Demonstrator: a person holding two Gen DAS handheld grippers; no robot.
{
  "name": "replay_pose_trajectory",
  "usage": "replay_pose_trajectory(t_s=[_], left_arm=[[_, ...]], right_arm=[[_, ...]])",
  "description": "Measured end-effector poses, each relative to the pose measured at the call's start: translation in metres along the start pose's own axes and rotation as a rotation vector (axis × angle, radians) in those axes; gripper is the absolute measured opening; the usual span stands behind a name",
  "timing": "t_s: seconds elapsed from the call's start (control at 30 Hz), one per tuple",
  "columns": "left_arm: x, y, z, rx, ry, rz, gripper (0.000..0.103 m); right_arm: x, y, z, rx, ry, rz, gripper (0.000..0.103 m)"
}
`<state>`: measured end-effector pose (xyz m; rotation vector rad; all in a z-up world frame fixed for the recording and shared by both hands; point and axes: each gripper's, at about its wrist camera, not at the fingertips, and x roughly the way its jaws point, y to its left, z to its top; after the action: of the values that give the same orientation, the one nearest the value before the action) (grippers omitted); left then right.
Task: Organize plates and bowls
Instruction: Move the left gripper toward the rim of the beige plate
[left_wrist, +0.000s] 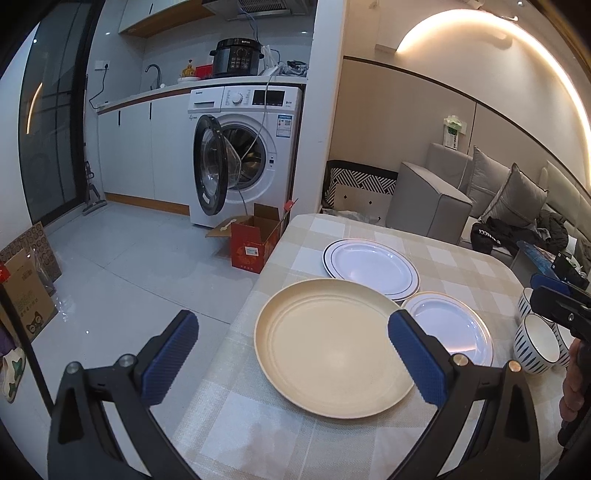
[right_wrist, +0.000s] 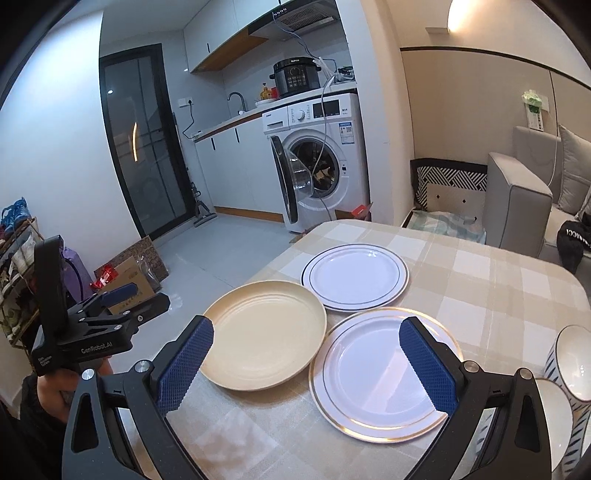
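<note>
A cream plate (left_wrist: 328, 343) (right_wrist: 262, 339) lies near the table's left edge. Behind it is a white plate with a dark rim line (left_wrist: 371, 267) (right_wrist: 354, 277). To its right lies a white gold-rimmed plate (left_wrist: 452, 326) (right_wrist: 369, 373). Striped white bowls (left_wrist: 535, 343) (right_wrist: 576, 362) stand at the right, partly cut off. My left gripper (left_wrist: 291, 328) is open above the cream plate's near side, holding nothing. My right gripper (right_wrist: 306, 332) is open, spanning the gap between the cream plate and the gold-rimmed plate, holding nothing. Each gripper shows at the edge of the other's view: the right gripper (left_wrist: 557, 299) and the left gripper (right_wrist: 122, 295).
The table (left_wrist: 325, 229) (right_wrist: 480, 266) has a beige checked cloth. An open red box (left_wrist: 255, 240) sits on the floor by its far left corner. A washing machine (left_wrist: 251, 147) with its door open stands behind. A grey sofa (left_wrist: 443, 195) is at the right. Cardboard boxes (left_wrist: 26, 295) stand at the left.
</note>
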<state>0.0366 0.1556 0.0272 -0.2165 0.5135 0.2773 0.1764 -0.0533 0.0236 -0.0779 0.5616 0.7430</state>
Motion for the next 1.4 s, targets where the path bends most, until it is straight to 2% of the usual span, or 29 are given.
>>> replay_pose_trajectory(t_s=[0.4, 0.8, 1.1, 1.27, 1.4], left_arm=[[-0.020, 0.005, 0.038, 0.027, -0.086, 0.012, 0.103], [0.038, 0.011, 0.017, 0.017, 0.067, 0.013, 0.103], [0.070, 0.017, -0.004, -0.004, 0.144, 0.023, 0.103], [0.081, 0.021, -0.009, -0.015, 0.173, 0.022, 0.103], [0.089, 0.024, -0.014, -0.023, 0.194, 0.028, 0.102]], right_arm=[[-0.008, -0.002, 0.045, -0.011, -0.073, 0.020, 0.103], [0.052, -0.013, 0.013, 0.065, 0.070, 0.037, 0.103], [0.093, -0.018, -0.007, 0.094, 0.158, 0.046, 0.102], [0.112, -0.019, -0.016, 0.099, 0.203, 0.052, 0.100], [0.125, -0.021, -0.023, 0.113, 0.233, 0.066, 0.092]])
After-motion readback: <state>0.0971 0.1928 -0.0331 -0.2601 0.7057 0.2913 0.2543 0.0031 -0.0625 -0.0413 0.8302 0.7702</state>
